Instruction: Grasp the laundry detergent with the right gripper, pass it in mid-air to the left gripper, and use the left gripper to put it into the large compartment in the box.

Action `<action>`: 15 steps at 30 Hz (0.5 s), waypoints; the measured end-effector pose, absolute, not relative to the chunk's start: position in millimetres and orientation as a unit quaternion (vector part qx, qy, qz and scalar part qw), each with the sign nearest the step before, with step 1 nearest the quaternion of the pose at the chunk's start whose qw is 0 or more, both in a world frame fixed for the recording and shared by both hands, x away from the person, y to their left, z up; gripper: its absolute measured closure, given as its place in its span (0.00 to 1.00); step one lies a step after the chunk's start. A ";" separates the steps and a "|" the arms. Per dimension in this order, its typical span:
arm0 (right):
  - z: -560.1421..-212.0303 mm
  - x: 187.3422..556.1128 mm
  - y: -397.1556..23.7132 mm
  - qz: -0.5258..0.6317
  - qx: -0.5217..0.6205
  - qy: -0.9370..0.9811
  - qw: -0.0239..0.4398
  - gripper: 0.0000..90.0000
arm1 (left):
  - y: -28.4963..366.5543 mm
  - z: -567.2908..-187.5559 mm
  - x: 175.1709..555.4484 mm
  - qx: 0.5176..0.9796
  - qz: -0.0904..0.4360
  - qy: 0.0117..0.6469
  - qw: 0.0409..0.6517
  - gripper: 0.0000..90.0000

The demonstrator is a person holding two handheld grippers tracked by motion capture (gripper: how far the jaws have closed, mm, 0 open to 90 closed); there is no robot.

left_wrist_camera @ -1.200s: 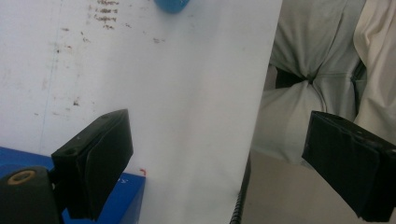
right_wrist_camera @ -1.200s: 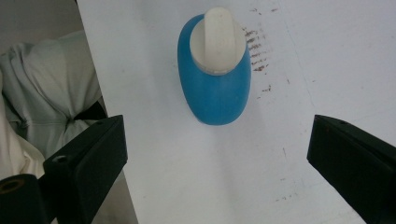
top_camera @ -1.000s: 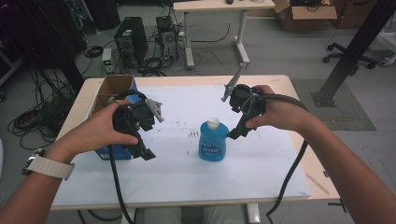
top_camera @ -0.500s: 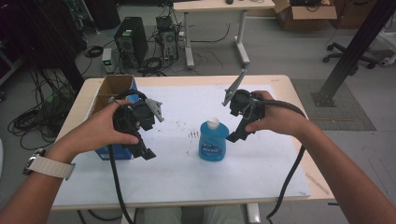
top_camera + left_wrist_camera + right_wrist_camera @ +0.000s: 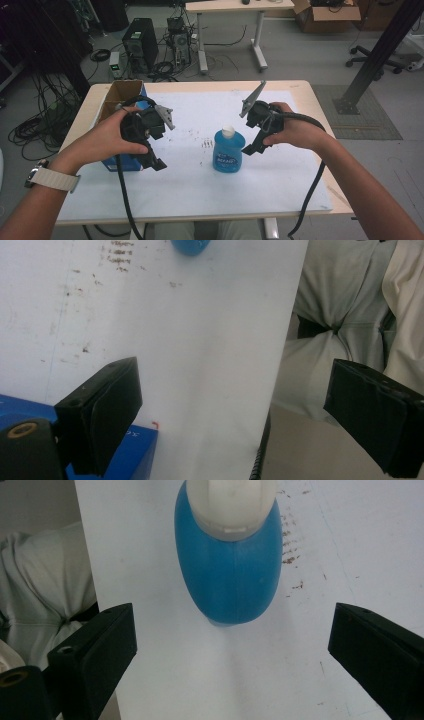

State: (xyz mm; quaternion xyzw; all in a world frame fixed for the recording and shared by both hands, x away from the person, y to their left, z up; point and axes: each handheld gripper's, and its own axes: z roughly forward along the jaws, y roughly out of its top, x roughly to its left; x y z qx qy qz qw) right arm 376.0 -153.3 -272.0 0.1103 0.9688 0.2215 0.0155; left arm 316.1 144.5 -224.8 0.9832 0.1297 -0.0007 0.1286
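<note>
High view: we bring our right gripper (image 5: 251,149) down closer beside the blue bottle (image 5: 228,151), jaws apart; our left gripper (image 5: 156,164) waits, jaws apart too.

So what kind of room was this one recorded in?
Probably a lab or workshop, not a home: black desktop computer towers stand on the grey floor amid loose cables, with a height-adjustable white-legged desk and a black wheeled office chair behind the wooden table.
</note>
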 end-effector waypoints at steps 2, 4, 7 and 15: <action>-274.0 376.3 -153.9 0.229 0.112 0.967 0.015 0.06 | 144.6 -224.9 316.0 0.983 -0.001 0.130 0.128 0.09; -276.4 376.4 -154.5 0.233 0.112 0.966 0.016 0.06 | 144.6 -225.2 316.1 0.983 0.000 0.130 0.128 0.09; -280.3 376.2 -154.9 0.238 0.112 0.965 0.015 0.05 | 144.5 -225.7 316.2 0.983 0.000 0.130 0.129 0.09; -291.4 377.1 -157.8 0.249 0.111 0.962 0.009 0.05 | 145.1 -226.8 316.7 0.983 -0.001 0.131 0.130 0.09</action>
